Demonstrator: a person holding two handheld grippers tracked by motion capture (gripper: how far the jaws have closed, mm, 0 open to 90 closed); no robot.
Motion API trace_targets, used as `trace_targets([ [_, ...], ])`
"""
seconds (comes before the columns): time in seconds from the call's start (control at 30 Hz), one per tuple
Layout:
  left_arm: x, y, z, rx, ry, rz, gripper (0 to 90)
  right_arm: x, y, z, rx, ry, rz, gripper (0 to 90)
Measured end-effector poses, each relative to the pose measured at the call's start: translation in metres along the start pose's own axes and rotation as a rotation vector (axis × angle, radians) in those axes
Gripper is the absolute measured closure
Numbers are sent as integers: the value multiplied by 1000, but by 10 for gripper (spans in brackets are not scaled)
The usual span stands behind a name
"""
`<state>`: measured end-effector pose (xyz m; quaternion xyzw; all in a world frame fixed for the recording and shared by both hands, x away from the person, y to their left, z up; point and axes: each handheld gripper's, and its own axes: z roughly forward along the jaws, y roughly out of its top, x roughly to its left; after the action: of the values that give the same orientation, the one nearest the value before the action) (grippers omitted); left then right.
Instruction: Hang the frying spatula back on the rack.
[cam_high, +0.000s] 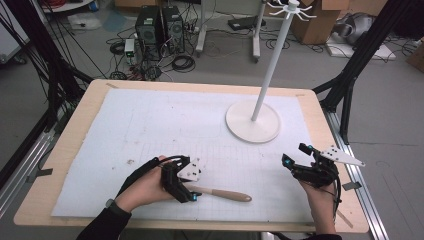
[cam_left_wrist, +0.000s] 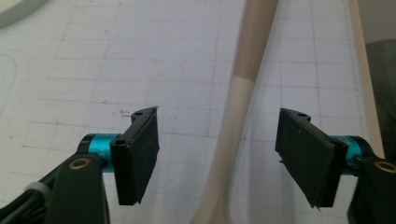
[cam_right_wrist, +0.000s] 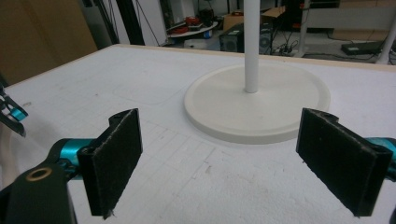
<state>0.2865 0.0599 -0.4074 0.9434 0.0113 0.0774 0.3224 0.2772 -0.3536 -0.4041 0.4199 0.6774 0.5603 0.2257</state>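
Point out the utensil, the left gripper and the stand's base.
utensil (cam_left_wrist: 243, 88), left gripper view, on the shaft where the wooden handle meets the pale neck.
left gripper (cam_left_wrist: 217, 156), left gripper view, midway between its fingertips, jaws apart around the utensil.
stand's base (cam_high: 240, 125), high view, on the bare white disc.

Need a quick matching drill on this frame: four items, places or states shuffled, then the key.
1. utensil
2. white stand
3. left gripper
4. right gripper

A. upright on the mat, far right
B. open, facing the stand's round base
C. lying flat on the mat, wooden handle
D. jaws astride the utensil's shaft, not touching it

Pairs: 1-C, 2-A, 3-D, 4-B
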Motion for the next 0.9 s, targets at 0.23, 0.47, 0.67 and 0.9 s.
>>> trace_targets([
  [0.23, 2, 0, 10, 68, -34, 14, 495, -1, 0, 0, -2, 3, 1, 133],
  [0.47, 3, 5, 17, 121, -70, 22, 611, -1, 0, -1, -1, 6, 6, 135],
  [0.67, 4, 9, 18, 157, -104, -8, 711, -1, 0, -1, -2, 10, 11, 135],
  [0.9, 7, 12, 20, 176, -114, -16, 723, -1, 0, -1, -3, 17, 12, 135],
])
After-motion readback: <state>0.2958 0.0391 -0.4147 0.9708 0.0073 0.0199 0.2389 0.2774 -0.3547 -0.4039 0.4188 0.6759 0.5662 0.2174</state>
